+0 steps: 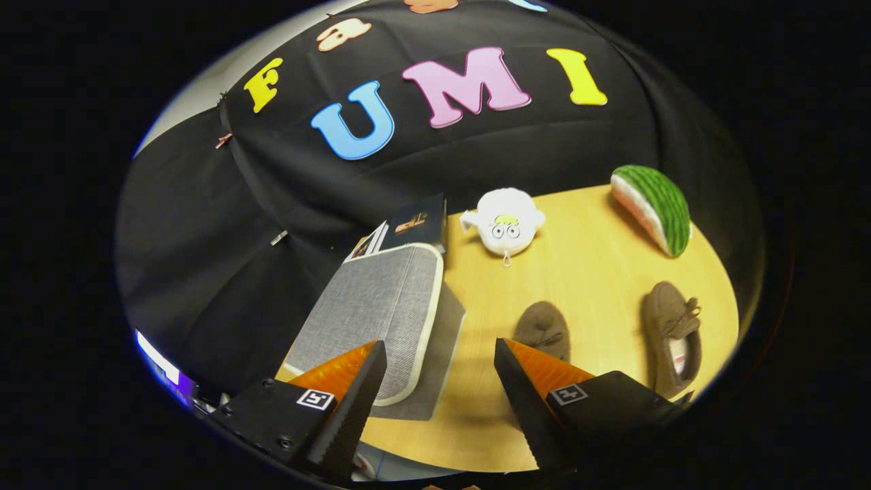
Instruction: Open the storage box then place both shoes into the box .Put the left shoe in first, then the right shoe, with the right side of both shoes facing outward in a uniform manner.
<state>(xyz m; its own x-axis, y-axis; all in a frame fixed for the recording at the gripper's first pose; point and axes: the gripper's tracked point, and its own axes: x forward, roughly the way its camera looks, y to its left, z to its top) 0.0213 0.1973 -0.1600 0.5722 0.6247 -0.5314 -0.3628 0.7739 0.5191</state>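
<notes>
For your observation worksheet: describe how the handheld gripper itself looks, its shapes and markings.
The gripper has two wedge-shaped fingers tapering to points, with ridged inner faces and toothed edges. Each sits on a black block carrying a small square black-and-white marker tag; screws show on one block.

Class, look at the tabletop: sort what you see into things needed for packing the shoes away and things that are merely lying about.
Needed for the job:
- grey storage box, lid closed
- near brown shoe, just ahead of the tongs
- far brown shoe, beside it
- tongs, open, holding nothing

Lying about:
- white plush toy
- watermelon-slice toy
- dark book behind the box
</notes>
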